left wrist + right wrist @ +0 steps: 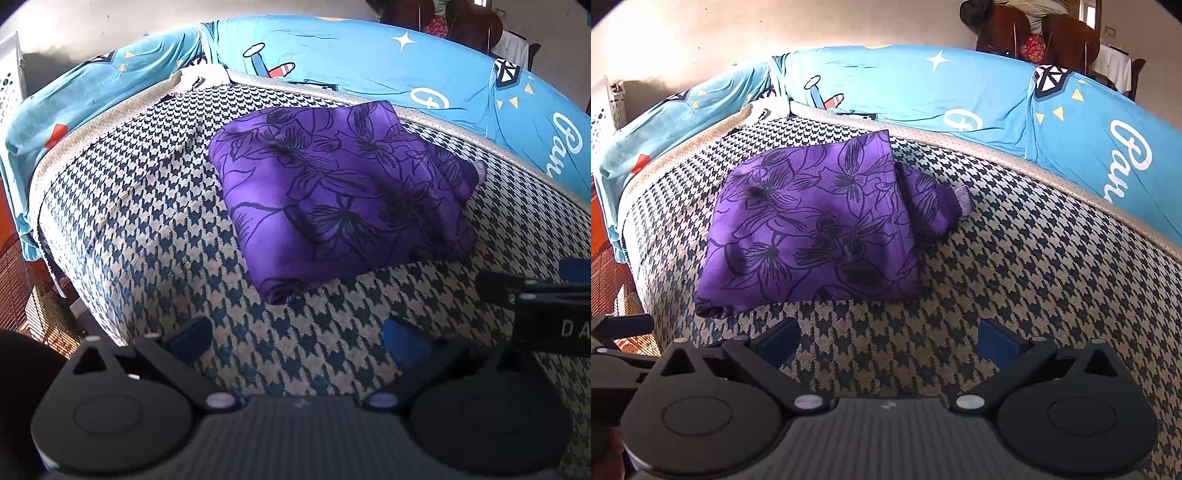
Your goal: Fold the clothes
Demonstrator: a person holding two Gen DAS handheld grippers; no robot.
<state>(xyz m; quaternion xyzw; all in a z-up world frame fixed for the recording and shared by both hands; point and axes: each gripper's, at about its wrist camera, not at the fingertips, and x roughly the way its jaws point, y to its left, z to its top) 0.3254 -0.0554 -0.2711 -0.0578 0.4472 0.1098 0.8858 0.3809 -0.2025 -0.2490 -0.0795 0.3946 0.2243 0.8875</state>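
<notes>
Clearly both tools were free of cloth: the left tool [297, 338] and the right tool [888, 339] each had their blue fingers spread wide with nothing between them, hovering over bare houndstooth mattress [1015, 280] just short of the purple floral garment [332, 192]. They sat side by side, the right tool's body showing at the edge of the left wrist view, probably drawn back from the cloth so as not to disturb it.

Beyond the tools the garment lay on the mattress as a compact, roughly rectangular bundle, layers stacked, so the folding looked nearly or fully done. One cuffed sleeve end [962, 201] poked out on the side of the garment facing the blue printed bedsheet [960, 92], which was bunched up past the mattress's far edge. That stray sleeve might still want tucking in.
</notes>
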